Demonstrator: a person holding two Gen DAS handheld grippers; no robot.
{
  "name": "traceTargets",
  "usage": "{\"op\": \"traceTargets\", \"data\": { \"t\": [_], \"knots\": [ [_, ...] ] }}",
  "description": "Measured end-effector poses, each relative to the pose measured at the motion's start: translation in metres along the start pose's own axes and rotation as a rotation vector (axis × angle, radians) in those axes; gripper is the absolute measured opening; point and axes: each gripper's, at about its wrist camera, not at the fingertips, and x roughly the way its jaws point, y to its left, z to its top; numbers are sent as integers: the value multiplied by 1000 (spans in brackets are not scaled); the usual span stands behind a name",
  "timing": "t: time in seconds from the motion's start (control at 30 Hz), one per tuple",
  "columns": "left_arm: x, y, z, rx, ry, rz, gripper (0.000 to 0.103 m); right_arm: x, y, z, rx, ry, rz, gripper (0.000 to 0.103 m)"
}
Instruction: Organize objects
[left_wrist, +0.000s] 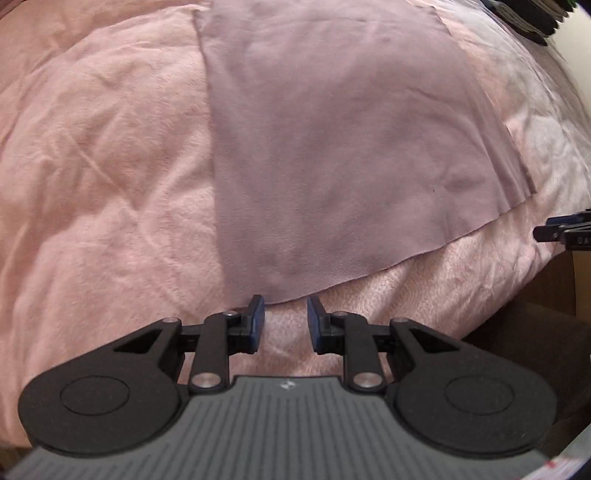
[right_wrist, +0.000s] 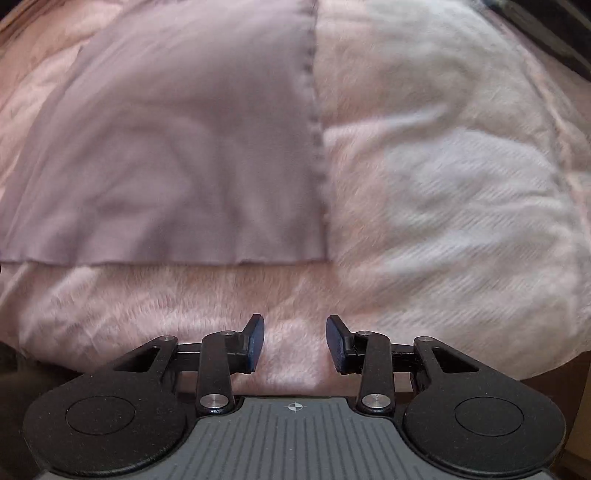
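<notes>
Cloth (left_wrist: 332, 147) lies flat on the pink blanket (left_wrist: 103, 184), near corner just ahead of the left gripper (left_wrist: 286, 325). Left jaws spread a little, nothing between; right gripper (right_wrist: 295, 341) jaws spread wider, empty, just short of the cloth's near edge. Risk: a pinch at an edge likely catches the fuzzy blanket too and drags both; thin cloth may slip. Right view is blurred. Bed edge sits close below-right in the left view; open blanket all round the cloth.

Below me a thin mauve cloth (left_wrist: 332, 147) lies spread flat and smooth on the pink fleece blanket (left_wrist: 103, 166), its near edge raw, one side edge stitched.
</notes>
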Motion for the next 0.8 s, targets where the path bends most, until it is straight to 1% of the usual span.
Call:
{"op": "traceTargets", "data": {
  "t": [0.03,0.1,0.13,0.17,0.2,0.23,0.27,0.3,0.37,0.4,0.47,0.57,0.67,0.8],
  "knots": [
    [-10,-2,4,-12,-20,7,19,-10,-1,6,7,-22,12,35],
    [-36,-7,15,-49,-75,4,25,-34,-3,21,39,-70,41,38],
    [-48,-11,22,-64,-93,9,32,-46,-3,28,59,-92,61,45],
    [-59,-16,29,-69,-120,22,34,-58,-4,35,74,-116,82,53],
    [-72,-21,36,-69,-150,36,35,-74,-4,43,81,-146,103,56],
    [-84,-27,42,-73,-180,48,38,-86,-2,46,73,-170,118,58],
    [-96,-33,48,-85,-202,57,44,-99,3,46,55,-196,132,59],
    [-106,-40,52,-101,-221,62,47,-111,7,52,36,-213,138,59],
    [-128,-51,52,-131,-264,73,51,-136,16,52,-11,-244,153,60],
    [-138,-58,49,-139,-282,76,53,-147,20,49,-29,-259,163,61],
    [-158,-74,40,-147,-312,89,62,-174,29,36,-60,-285,185,61],
    [-183,-97,24,-157,-351,117,66,-198,33,17,-94,-303,200,62],
    [-201,-115,2,-177,-375,123,71,-216,35,-8,-122,-313,198,62],
    [-214,-138,-28,-181,-375,142,72,-225,28,-47,-137,-318,195,62]
  ]
}}
